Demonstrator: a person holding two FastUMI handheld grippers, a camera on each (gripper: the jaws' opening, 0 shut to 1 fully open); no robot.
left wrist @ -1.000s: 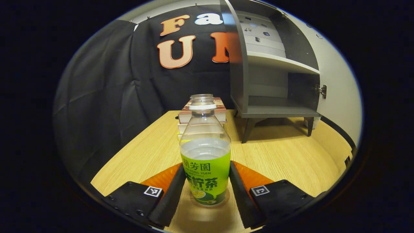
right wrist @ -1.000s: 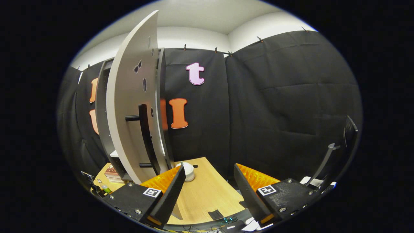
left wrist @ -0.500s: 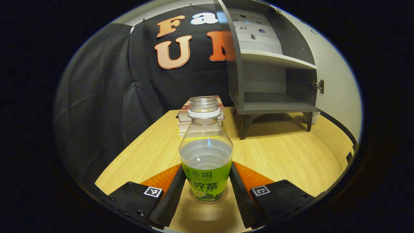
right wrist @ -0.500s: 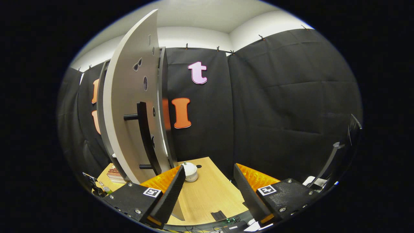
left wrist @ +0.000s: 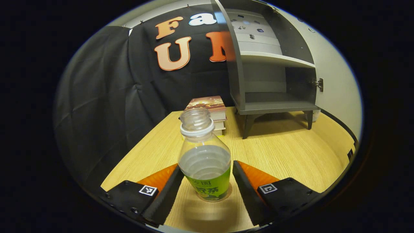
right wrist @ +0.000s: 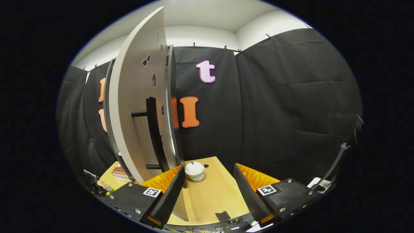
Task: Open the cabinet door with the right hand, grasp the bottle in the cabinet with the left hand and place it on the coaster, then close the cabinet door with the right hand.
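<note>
A clear bottle [left wrist: 204,161] with a green label and no cap stands upright on the wooden table [left wrist: 284,152], on a thin round coaster [left wrist: 228,195] that shows as a rim around its base. My left gripper [left wrist: 207,168] is open, with a finger on either side of the bottle and a small gap to each. The grey cabinet [left wrist: 275,106] stands behind with its lower shelf bare. In the right gripper view, the white door [right wrist: 136,106] is swung open, and its dark bar handle [right wrist: 152,129] sits just left of my open right gripper [right wrist: 208,181].
A stack of books [left wrist: 207,105] lies behind the bottle, left of the cabinet's legs. A small white lidded pot [right wrist: 194,171] sits on the table near the door's lower edge. Black cloth walls close in the booth.
The left gripper's fingers have spread off the bottle and the gripper has drawn back and up a little. The bottle stays standing. The right gripper has shifted only slightly beside the open door.
</note>
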